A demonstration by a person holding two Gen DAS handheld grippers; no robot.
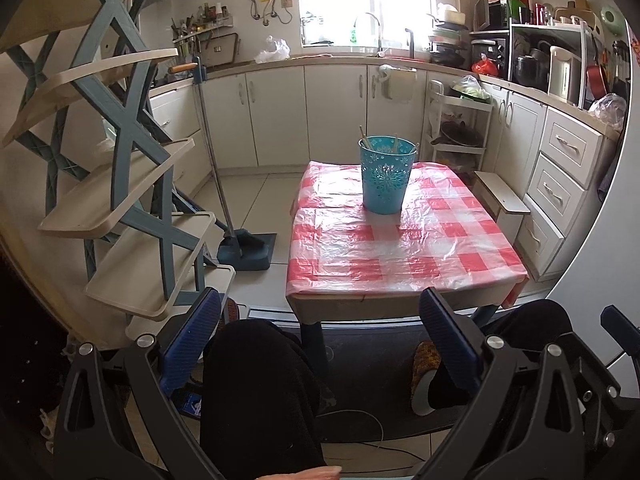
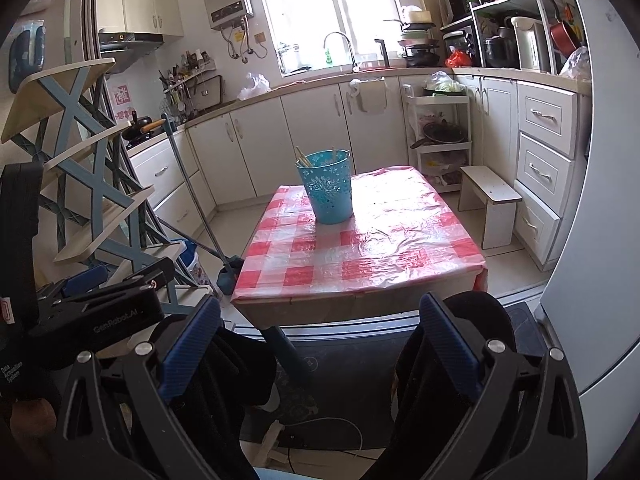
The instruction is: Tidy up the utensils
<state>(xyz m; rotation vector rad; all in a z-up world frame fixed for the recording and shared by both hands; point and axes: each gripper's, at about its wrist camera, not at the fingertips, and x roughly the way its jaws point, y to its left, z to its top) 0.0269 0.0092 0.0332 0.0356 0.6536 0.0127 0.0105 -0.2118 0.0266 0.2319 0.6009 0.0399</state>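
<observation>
A bucket [image 1: 386,176] stands on the counter [image 1: 400,248] toward its far edge, nearer the far left corner, with utensils [image 1: 363,136] upright in it. A tiered rack [image 1: 132,184] stands left of the counter, a dustpan [image 1: 248,250] on the floor between them. A small stool [image 2: 490,200] sits off the right edge.

Both wrist fisheyes sit low, behind the near edge of the table [image 1: 404,276], over the seated person's dark-clad knees [image 1: 256,384], facing forward across it toward the kitchen counter and window [image 1: 364,0]. Left view sits further left, shelf rack [image 1: 120,152] large at its left edge. Right view sits further right, catches the left gripper [image 2: 92,280] at its left side. Shared: table, blue bucket [image 1: 386,176] near the far edge, cabinets, sink, small stool [image 2: 490,196].
</observation>
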